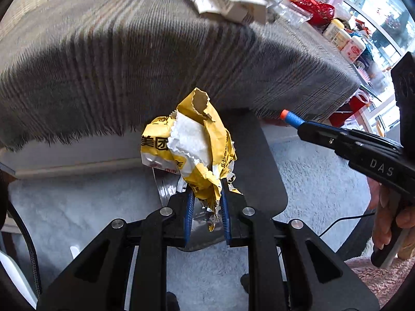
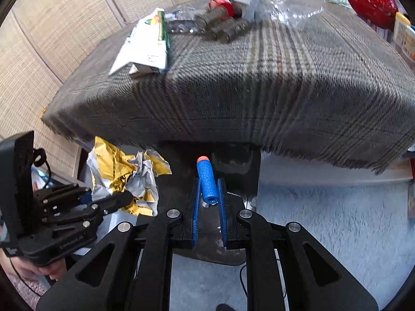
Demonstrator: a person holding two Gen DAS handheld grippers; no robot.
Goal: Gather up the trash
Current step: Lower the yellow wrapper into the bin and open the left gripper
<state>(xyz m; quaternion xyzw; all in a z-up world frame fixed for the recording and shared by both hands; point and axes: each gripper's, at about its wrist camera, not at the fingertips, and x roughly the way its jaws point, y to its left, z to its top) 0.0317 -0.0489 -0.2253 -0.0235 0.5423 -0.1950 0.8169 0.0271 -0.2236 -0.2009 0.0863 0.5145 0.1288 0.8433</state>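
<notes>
Left gripper point(image 1: 206, 194) clamping crumpled wrapper point(image 1: 189, 145), table edge point(image 1: 233, 103) just beyond

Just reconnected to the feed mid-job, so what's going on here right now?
A person is collecting trash with a claw in each hand. The left claw is shut on a crumpled yellow wrapper, and the right claw is shut on a blue foam dart with an orange tip. Both are held in front of the blanket-covered table, over the pale rug. More litter is on the table: a white carton and clear plastic packaging.
</notes>
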